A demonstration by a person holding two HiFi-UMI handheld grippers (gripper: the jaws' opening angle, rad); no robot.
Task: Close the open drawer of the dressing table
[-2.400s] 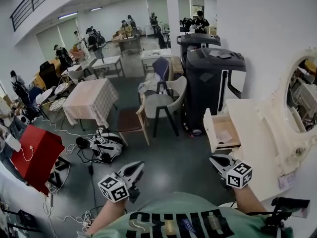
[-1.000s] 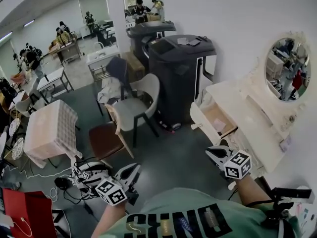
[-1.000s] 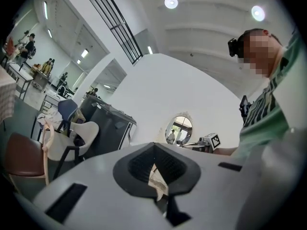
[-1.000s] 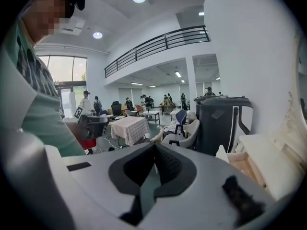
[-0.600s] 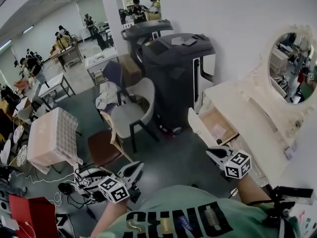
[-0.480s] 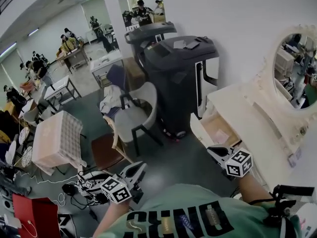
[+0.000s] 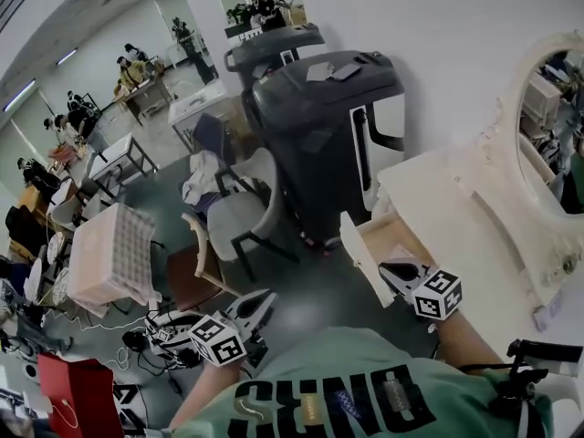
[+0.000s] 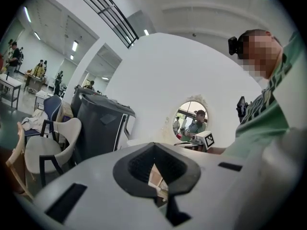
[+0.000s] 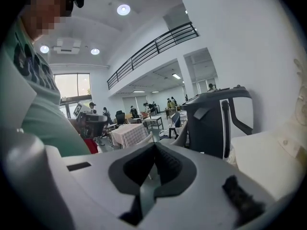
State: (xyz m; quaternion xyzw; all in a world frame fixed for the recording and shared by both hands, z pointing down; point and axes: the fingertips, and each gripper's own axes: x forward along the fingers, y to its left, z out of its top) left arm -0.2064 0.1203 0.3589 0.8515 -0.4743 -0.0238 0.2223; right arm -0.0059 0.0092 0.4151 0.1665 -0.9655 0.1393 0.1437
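Note:
The cream dressing table [image 7: 456, 199] stands against the white wall at the right, with its oval mirror [image 7: 557, 108] above it. Its drawer [image 7: 388, 237] is pulled out toward the floor space, and its pale inside shows. My right gripper [image 7: 394, 275] is shut and empty, with its tip just below the drawer's front panel. My left gripper [image 7: 258, 305] hangs over the grey floor to the left, shut and holding nothing. In the left gripper view the left gripper [image 8: 154, 147] points toward the mirror [image 8: 191, 121]. The right gripper [image 9: 154, 147] has the table top [image 9: 268, 157] at its right.
Two black wheeled bins [image 7: 324, 126] stand beside the dressing table's left end. A white chair [image 7: 237, 213] and a brown chair [image 7: 192, 272] sit in front of them. Cables and a helmet-like device [image 7: 164, 331] lie on the floor. Tables and people fill the far room.
Both grippers have travelled toward the dressing table. The open drawer now sits nearer and larger, with the right gripper's tip close under its front. Both grippers stay shut.

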